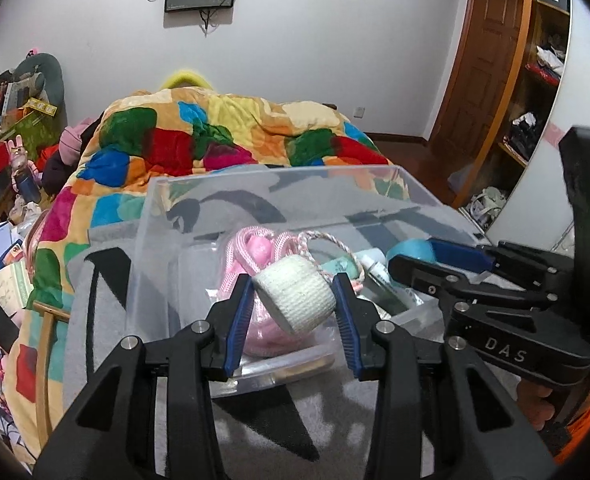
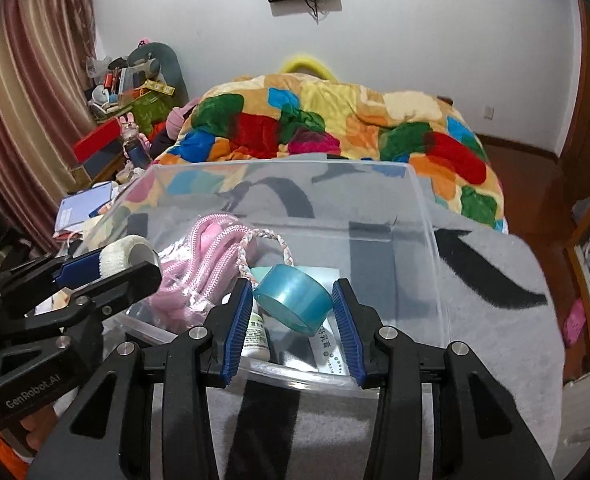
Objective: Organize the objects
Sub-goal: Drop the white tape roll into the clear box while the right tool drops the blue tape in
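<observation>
A clear plastic bin stands on a grey blanket on the bed. My left gripper is shut on a white bandage roll and holds it over the bin's near left part; the roll also shows in the right wrist view. My right gripper is shut on a blue tape roll, held over the bin's near side; the tape also shows in the left wrist view. Inside the bin lie a pink rope, a braided cord and a small white bottle.
The grey blanket with black marks covers the near bed. A colourful patchwork quilt is heaped behind the bin. Cluttered boxes and toys stand to the left. Open wooden shelves are to the right.
</observation>
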Available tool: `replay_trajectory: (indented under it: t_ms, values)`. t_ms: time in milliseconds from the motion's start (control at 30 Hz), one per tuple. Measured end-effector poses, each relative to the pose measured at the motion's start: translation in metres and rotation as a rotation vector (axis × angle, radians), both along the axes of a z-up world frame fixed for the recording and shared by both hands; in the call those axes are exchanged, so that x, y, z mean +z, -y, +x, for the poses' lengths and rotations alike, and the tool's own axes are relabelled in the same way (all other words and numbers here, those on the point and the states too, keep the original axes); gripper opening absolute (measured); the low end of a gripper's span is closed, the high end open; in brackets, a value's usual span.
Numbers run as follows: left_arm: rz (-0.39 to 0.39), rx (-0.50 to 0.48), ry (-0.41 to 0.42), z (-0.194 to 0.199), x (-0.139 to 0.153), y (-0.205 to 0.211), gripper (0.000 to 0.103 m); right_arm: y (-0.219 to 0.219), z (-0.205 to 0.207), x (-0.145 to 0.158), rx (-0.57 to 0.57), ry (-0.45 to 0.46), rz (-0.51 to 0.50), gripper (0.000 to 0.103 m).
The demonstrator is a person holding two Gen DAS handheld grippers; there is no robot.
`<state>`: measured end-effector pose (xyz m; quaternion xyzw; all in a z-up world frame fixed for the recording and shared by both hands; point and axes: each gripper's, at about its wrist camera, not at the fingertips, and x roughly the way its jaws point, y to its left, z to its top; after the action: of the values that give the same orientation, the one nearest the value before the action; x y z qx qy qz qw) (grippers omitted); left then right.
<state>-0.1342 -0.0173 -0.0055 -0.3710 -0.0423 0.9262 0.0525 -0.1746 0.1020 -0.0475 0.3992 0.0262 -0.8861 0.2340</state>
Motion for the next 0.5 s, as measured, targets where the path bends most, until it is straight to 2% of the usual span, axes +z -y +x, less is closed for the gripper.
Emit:
replay_trajectory:
  t_ms: [33,100,133,300,367,500]
  values:
    - [0.001,-0.002,0.0,0.001,0.0,-0.001,0.044,0.0,0.001,0.001,0.003,-0.004,0.004,0.04]
    - [0.002,-0.003,-0.008,0.005,0.002,-0.001,0.05,0.0,0.004,0.004,0.019,-0.004,0.005,0.052]
    - [0.002,-0.003,-0.015,0.007,0.004,-0.001,0.051,-0.001,0.005,0.006,0.024,-0.008,0.001,0.055]
    - [-0.007,-0.004,-0.05,0.023,0.018,-0.001,0.055,-0.004,0.019,0.02,0.051,-0.053,-0.003,0.06]
    - [-0.012,0.006,-0.074,0.03,0.024,0.0,0.066,-0.007,0.027,0.026,0.064,-0.072,-0.01,0.062]
    - [-0.009,0.012,-0.121,0.05,0.035,0.003,0.067,-0.016,0.045,0.04,0.067,-0.129,-0.026,0.069]
